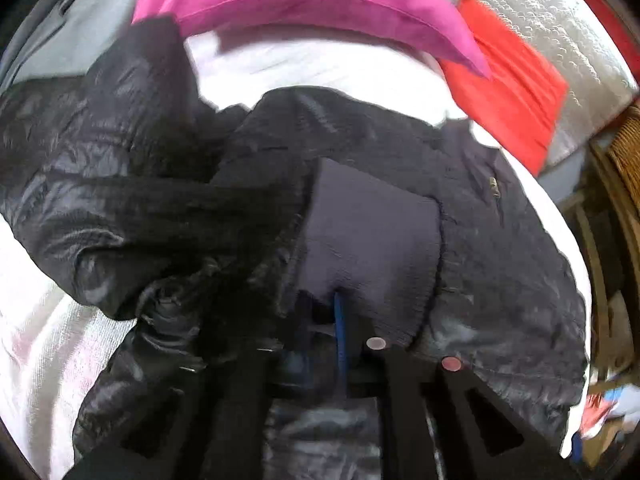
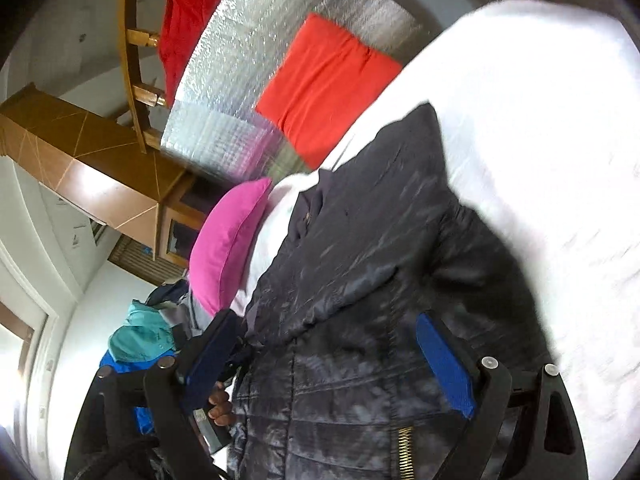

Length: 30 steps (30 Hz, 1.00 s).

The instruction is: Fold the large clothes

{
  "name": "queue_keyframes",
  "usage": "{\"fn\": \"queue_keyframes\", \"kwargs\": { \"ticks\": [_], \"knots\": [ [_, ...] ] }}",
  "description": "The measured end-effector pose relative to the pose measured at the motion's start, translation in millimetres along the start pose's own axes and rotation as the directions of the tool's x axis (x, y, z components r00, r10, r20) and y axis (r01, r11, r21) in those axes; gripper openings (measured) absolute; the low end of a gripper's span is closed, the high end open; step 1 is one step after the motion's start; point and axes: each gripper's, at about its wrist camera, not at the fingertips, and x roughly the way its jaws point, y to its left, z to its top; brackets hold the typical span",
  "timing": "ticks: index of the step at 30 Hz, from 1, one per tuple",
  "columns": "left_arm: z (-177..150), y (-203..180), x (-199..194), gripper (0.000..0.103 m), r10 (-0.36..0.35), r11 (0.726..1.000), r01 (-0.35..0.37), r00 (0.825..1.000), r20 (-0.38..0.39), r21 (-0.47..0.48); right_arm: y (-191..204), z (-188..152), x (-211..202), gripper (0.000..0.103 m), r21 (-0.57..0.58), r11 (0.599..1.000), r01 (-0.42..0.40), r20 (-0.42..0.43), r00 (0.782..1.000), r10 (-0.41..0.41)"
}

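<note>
A black quilted puffer jacket lies on a white bedsheet. In the left wrist view my left gripper is shut on the jacket's ribbed cuff, with a sleeve bunched to the left. Only a thin blue pad edge shows between the jaws. In the right wrist view my right gripper is open just above the jacket, its blue pads spread to either side of the quilted body near a brass zipper.
A pink pillow and a red pillow lie at the head of the bed against a silver foil panel. A pile of blue and teal clothes lies beside the bed. Wooden furniture stands behind.
</note>
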Motion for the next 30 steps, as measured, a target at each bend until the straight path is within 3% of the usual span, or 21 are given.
{"fn": "queue_keyframes", "kwargs": {
  "ticks": [4, 9, 15, 16, 17, 18, 20, 23, 26, 27, 30],
  "knots": [
    [-0.4, 1.1, -28.2, 0.008, -0.001, 0.999, -0.004, 0.991, 0.135, 0.039, -6.3, 20.4, -3.6, 0.093, -0.03, 0.998, 0.06, 0.025, 0.998, -0.06],
    [-12.6, 3.7, -6.6, 0.008, 0.058, 0.995, -0.066, 0.993, 0.105, 0.071, -21.8, 69.6, 29.8, 0.093, -0.039, 0.987, 0.159, 0.016, 0.987, -0.158],
    [-20.0, 5.4, 3.0, 0.009, 0.056, 0.992, -0.071, 0.989, 0.14, 0.107, -40.2, 116.9, 99.3, 0.092, 0.0, 0.984, 0.177, -0.1, 0.979, -0.176],
    [-22.2, 6.2, 4.0, 0.009, 0.052, 0.991, -0.069, 0.987, 0.15, 0.114, -39.3, 118.6, 107.6, 0.086, -0.021, 0.981, 0.192, -0.115, 0.975, -0.193],
    [-24.2, 6.3, 4.8, 0.009, 0.049, 0.99, -0.069, 0.986, 0.159, 0.124, -31.5, 120.6, 120.0, 0.07, -0.095, 0.969, 0.229, -0.132, 0.962, -0.24],
    [-26.8, 7.6, 4.5, 0.009, 0.046, 0.989, -0.069, 0.985, 0.167, 0.133, -22.5, 121.5, 128.1, 0.01, -0.167, 0.942, 0.291, -0.137, 0.939, -0.315],
    [-31.0, 10.7, 2.0, 0.009, 0.038, 0.987, -0.066, 0.983, 0.182, 0.15, -10.6, 125.6, 129.1, 0.011, -0.224, 0.919, 0.326, -0.09, 0.932, -0.352],
    [-34.8, 11.8, 1.6, 0.01, 0.031, 0.986, -0.063, 0.98, 0.197, 0.158, -17.5, 120.4, 138.7, 0.016, -0.282, 0.858, 0.429, -0.08, 0.881, -0.466],
    [-35.8, 12.4, 0.4, 0.01, 0.032, 0.985, -0.064, 0.98, 0.199, 0.158, -21.5, 115.3, 118.9, 0.051, -0.203, 0.88, 0.43, -0.03, 0.895, -0.445],
    [-35.4, 12.0, 1.6, 0.01, 0.03, 0.986, -0.062, 0.98, 0.198, 0.157, -18.0, 112.8, 106.4, 0.069, -0.181, 0.889, 0.421, -0.007, 0.903, -0.429],
    [-34.9, 9.5, 4.2, 0.01, 0.034, 0.985, -0.067, 0.979, 0.202, 0.159, 8.7, 95.4, 72.0, 0.07, -0.23, 0.882, 0.412, 0.051, 0.91, -0.412]
  ]
}}
